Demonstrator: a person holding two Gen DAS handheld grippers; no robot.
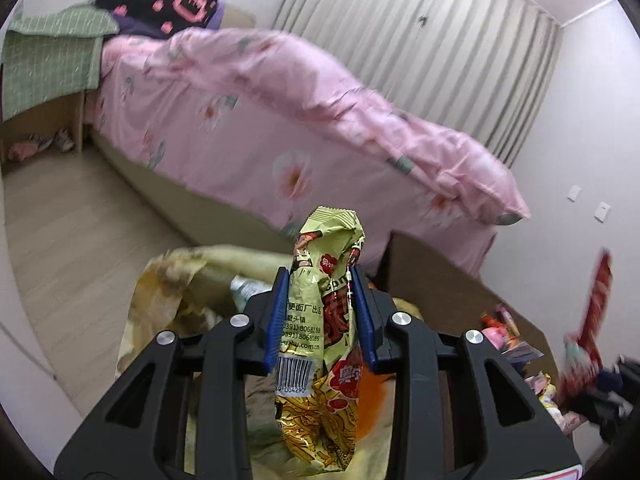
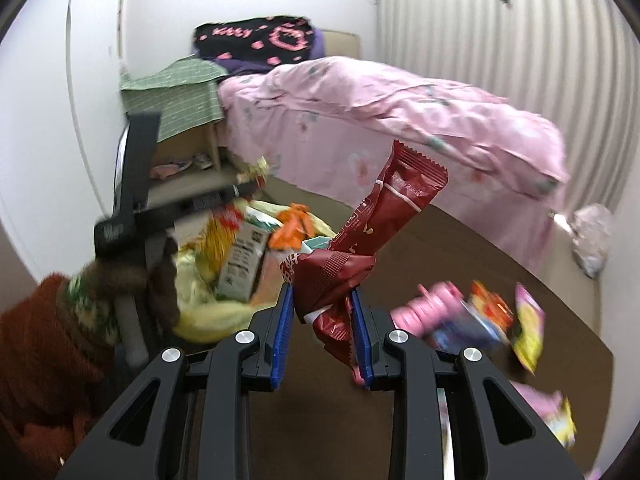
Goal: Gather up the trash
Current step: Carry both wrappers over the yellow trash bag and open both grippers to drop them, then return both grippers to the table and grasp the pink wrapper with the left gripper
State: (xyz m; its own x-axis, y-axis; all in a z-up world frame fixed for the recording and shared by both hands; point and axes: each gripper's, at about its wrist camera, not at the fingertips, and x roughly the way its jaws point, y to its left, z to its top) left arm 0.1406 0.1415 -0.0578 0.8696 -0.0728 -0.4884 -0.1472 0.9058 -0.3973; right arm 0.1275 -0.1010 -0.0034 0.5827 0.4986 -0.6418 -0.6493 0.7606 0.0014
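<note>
Left wrist view: your left claw (image 1: 322, 316) clamps a yellow packet (image 1: 320, 340); your right claw (image 2: 322, 328) clamps a red wrapper (image 2: 360, 248), worktop (image 2: 440, 248) litter blurred.

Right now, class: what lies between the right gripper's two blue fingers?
The right wrist view shows a crumpled red wrapper pinched in the right gripper, its top sticking up beyond the fingertips.

Two grippers up: the left gripper (image 1: 322, 316) pinching one yellow noodle wrapper (image 1: 324, 344), the right gripper (image 2: 323, 330) clamping one red wrapper (image 2: 360, 256). One yellow trash bag (image 2: 200, 312) near left, with one orange wrapper (image 2: 294, 226) and one carton (image 2: 244, 258) showing inside. One pink bottle (image 2: 424, 312) on the brown table (image 2: 480, 240), plus several blurred packets at right, too smeared to count. One bed (image 2: 400, 120) far back, one curtain (image 2: 500, 40).
</note>
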